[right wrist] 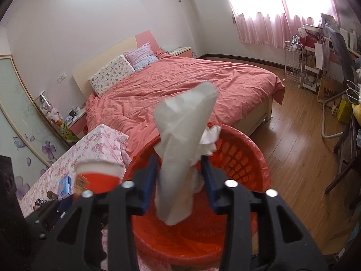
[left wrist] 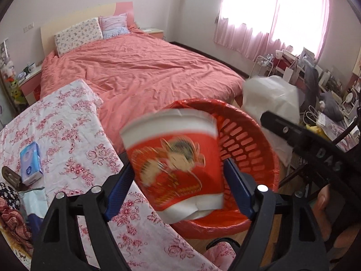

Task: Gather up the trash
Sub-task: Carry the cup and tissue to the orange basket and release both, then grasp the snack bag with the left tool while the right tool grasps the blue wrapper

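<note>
Jaws spread either side of a blurred red-and-white paper cup [left wrist: 173, 164], the left gripper [left wrist: 178, 180] hangs above the red trash basket [right wrist: 246, 158], where the right gripper [right wrist: 179, 176], jaws parted, frames a white tissue [right wrist: 182, 149], beside a pink-covered bed [right wrist: 191, 85].

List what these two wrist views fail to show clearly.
- Red-and-white paper cup: motion-blurred in the left wrist view, print unreadable, contact with the blue pads unclear.
- Red plastic slatted basket: floor hidden by the crumpled white tissue in the right wrist view.
- Small blue tissue pack: lettering too small.
</note>
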Action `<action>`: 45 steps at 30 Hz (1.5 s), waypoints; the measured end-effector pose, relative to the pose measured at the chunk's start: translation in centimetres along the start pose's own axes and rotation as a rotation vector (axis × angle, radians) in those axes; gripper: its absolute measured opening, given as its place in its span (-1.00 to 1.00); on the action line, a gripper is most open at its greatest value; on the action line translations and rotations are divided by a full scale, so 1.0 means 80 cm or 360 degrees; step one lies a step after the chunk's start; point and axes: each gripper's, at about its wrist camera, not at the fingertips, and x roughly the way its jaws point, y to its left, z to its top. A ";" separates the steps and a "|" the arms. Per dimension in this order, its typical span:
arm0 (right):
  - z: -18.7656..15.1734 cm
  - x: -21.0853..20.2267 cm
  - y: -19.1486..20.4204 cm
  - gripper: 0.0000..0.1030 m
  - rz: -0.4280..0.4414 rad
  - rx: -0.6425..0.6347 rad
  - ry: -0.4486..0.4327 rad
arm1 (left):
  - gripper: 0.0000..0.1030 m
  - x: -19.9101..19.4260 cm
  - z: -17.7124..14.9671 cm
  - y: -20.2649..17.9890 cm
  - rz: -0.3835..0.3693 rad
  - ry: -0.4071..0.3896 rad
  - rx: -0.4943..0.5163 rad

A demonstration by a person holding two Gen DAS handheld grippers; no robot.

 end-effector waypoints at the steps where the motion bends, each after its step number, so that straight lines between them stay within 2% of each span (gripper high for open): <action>1: 0.001 0.003 -0.002 0.15 -0.0004 0.0001 -0.0003 | 0.69 0.005 0.004 -0.004 0.0015 0.0007 -0.0006; 7: -0.007 0.003 -0.007 0.29 -0.0030 0.0005 -0.0015 | 0.72 -0.006 -0.007 0.011 0.0090 0.0036 -0.0062; 13: -0.027 -0.018 0.012 0.34 -0.0062 -0.0068 -0.0027 | 0.81 -0.054 -0.035 0.031 0.0249 -0.0027 -0.0088; 16: -0.042 -0.030 0.030 0.35 -0.0052 -0.0118 -0.0024 | 0.83 -0.081 -0.050 0.052 0.0373 -0.0068 -0.0103; 19: -0.057 -0.041 0.053 0.36 -0.0029 -0.0175 -0.0014 | 0.83 -0.107 -0.066 0.077 0.0459 -0.0104 -0.0149; 25: -0.089 -0.051 0.106 0.36 0.0056 -0.0284 0.0039 | 0.83 -0.158 -0.105 0.144 0.0589 -0.0141 -0.0352; 33: -0.138 -0.039 0.206 0.35 0.0213 -0.0491 0.0173 | 0.83 -0.203 -0.157 0.243 0.0785 -0.0184 -0.0635; 38: -0.171 -0.024 0.272 0.23 0.0313 -0.0620 0.0238 | 0.83 -0.211 -0.179 0.278 0.0805 -0.0172 -0.0738; 45: -0.202 0.020 0.332 0.11 0.0308 -0.0726 0.0360 | 0.82 -0.213 -0.196 0.296 0.0788 -0.0167 -0.0779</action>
